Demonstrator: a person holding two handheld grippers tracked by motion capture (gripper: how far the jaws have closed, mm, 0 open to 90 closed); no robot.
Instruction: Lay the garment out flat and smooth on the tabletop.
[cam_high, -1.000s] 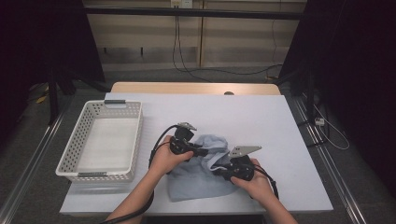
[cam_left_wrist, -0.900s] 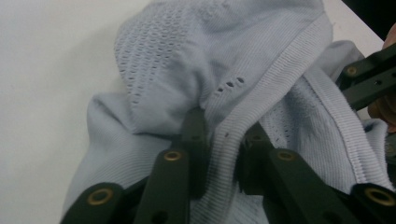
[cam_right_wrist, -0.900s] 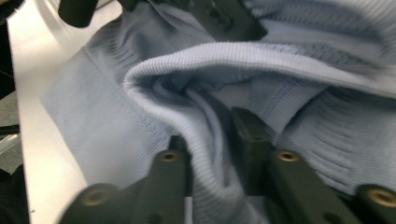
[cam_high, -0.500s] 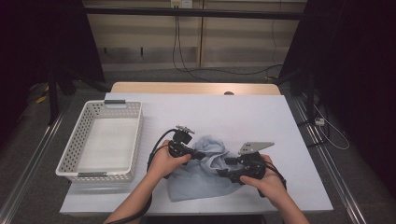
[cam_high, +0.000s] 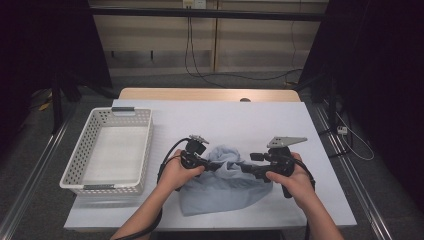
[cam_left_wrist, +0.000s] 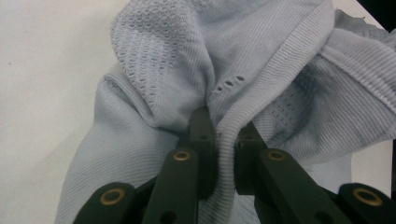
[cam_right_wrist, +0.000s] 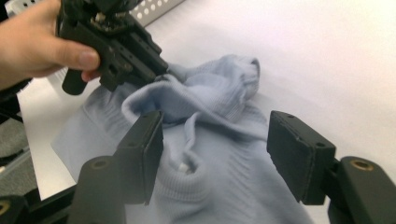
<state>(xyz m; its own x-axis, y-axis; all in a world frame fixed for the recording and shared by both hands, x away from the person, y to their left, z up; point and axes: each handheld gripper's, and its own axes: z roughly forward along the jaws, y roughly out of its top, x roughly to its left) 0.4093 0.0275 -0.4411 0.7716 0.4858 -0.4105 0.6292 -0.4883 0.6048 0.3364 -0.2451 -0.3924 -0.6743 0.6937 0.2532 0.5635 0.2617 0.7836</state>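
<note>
A light blue knit garment (cam_high: 220, 192) lies bunched on the white table (cam_high: 225, 120) near its front edge. My left gripper (cam_high: 212, 165) is at the garment's upper left. In the left gripper view its jaws (cam_left_wrist: 226, 140) have just been closing and now pinch a ribbed hem of the garment (cam_left_wrist: 261, 51). My right gripper (cam_high: 247, 170) hovers over the garment's right side. Its jaws (cam_right_wrist: 217, 123) have just been opening and stand apart above the garment (cam_right_wrist: 224, 186), pressing on nothing. The left gripper (cam_right_wrist: 154, 70) shows beyond them, gripping a fold.
A white perforated basket (cam_high: 80, 165) stands on the table's left side; its corner (cam_right_wrist: 159, 7) shows in the right gripper view. Bare table lies behind and to the right of the garment. Cables trail on the floor beyond the table.
The right gripper has let go of the garment, opened and lifted up and to the right. The left gripper has stayed put, clamped on the hem.
</note>
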